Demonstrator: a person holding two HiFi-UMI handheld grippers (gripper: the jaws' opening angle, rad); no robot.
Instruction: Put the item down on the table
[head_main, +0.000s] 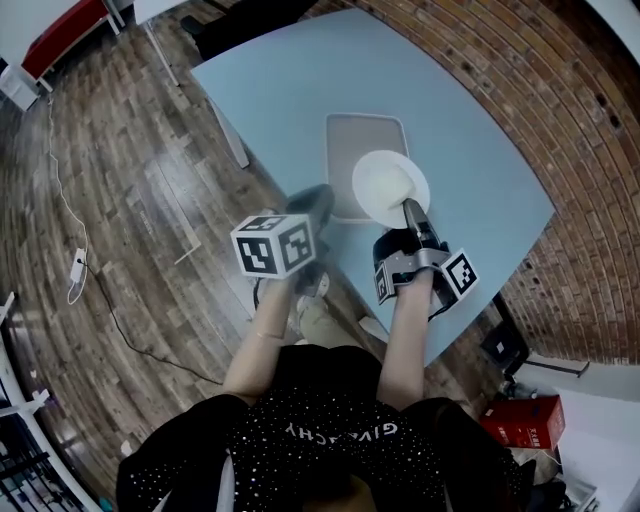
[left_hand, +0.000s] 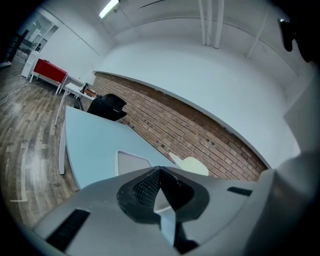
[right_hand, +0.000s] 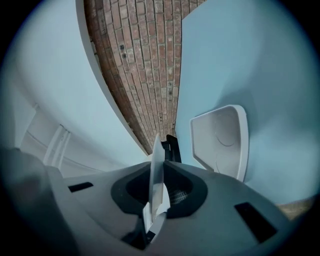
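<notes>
Left gripper (left_hand: 160, 172) is closest, jaws pinched together on nothing by the near edge of the table (head_main: 280, 90), and the right gripper (head_main: 408, 208) is clamped on the rim of the plate (head_main: 385, 183), which sits over the tray's (head_main: 365, 135) near right corner.

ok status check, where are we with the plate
Left gripper shut, empty. Right gripper shut on white plate, not down yet. Tray sits under it on the table.
</notes>
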